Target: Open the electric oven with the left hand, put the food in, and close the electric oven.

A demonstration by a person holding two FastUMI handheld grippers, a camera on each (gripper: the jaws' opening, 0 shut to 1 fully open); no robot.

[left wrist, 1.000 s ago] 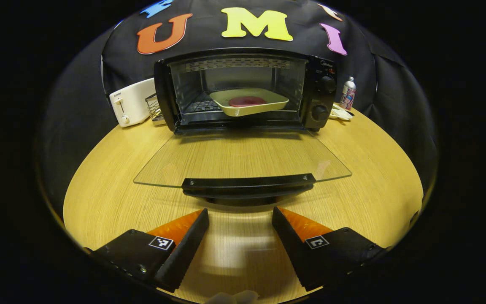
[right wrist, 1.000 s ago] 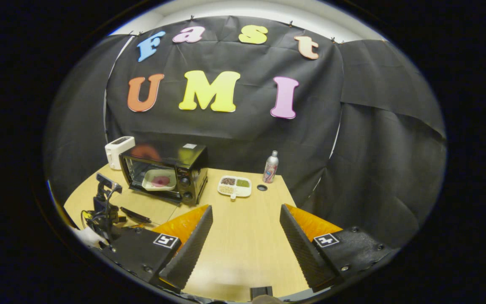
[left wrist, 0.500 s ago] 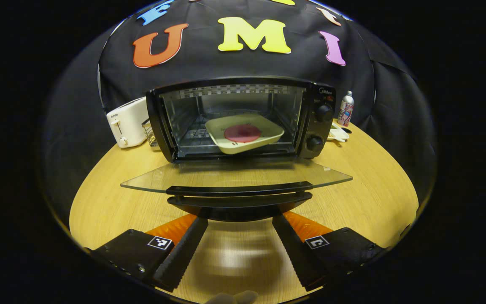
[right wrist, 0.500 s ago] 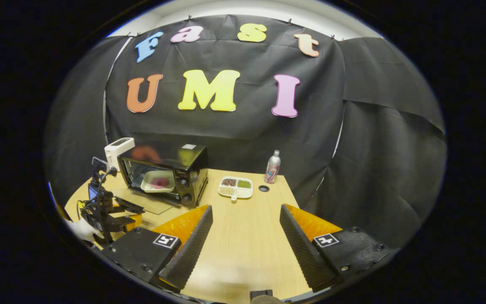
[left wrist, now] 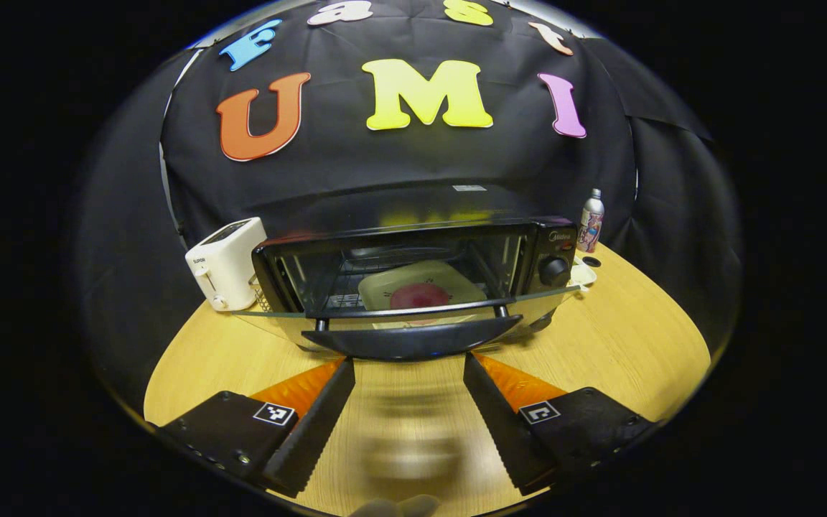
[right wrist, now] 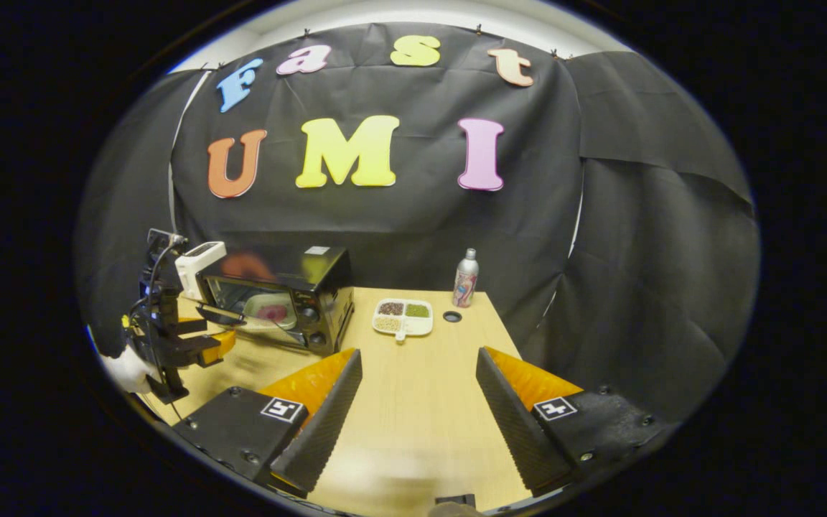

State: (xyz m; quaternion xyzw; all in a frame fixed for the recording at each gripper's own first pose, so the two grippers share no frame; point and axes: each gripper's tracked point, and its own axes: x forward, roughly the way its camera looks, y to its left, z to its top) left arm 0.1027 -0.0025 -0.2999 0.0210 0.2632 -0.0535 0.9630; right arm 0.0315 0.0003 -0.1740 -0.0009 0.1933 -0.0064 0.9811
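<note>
Oven (left wrist: 413, 276) stands far left on the bench (left wrist: 622, 345), its glass door (left wrist: 413, 319) half raised, a tray (left wrist: 421, 287) of food (left wrist: 421, 295) inside. Left hand-held gripper (left wrist: 408, 370), fingers spread, sits just under the door handle (left wrist: 413, 341). Right hand-held gripper (right wrist: 417, 362) hangs spread over bare bench.

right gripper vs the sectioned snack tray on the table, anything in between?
Nothing. In the right gripper view, only bare wooden table runs from the right gripper up to the snack tray; the oven sits off to the side.
</note>
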